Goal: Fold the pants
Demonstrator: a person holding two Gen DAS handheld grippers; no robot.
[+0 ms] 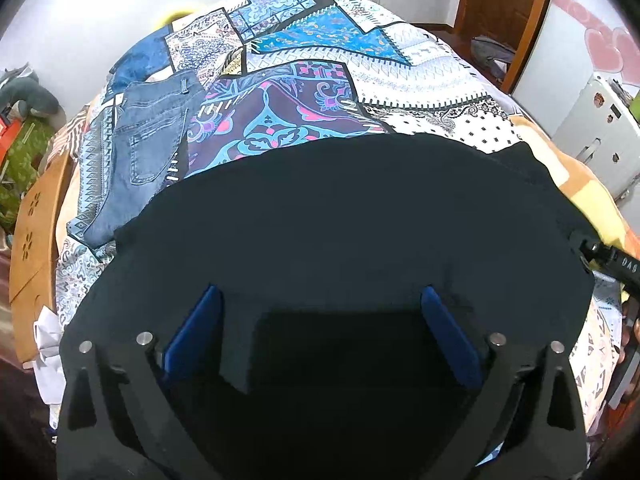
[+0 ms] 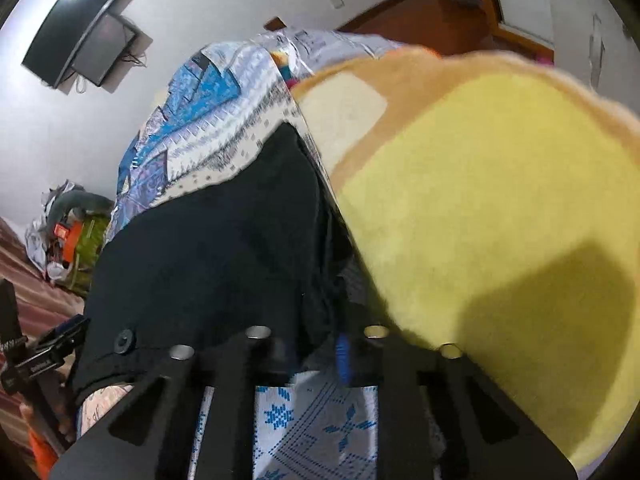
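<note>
Black pants (image 1: 340, 216) spread flat on bed (image 1: 304, 60). Left gripper (image 1: 320, 312) wide above them; right gripper (image 2: 320, 344) pinched on their edge. Left should grip before lifting evenly.

Your right gripper (image 2: 320, 344) sits at the bottom centre of the frame, its jaws drawn together on the edge of the black pants (image 2: 208, 248). The pants run from the gripper up through the centre-left of the frame, with a black button (image 2: 125, 341) at lower left. A patterned bedspread (image 2: 224, 120) lies beyond the pants at upper centre and shows again between the gripper arms at the bottom. A yellow blanket (image 2: 500, 200) fills the right half. A dark screen (image 2: 76, 24) hangs on the wall at upper left. Part of your left gripper (image 2: 44, 354) enters at the lower left edge.
</note>
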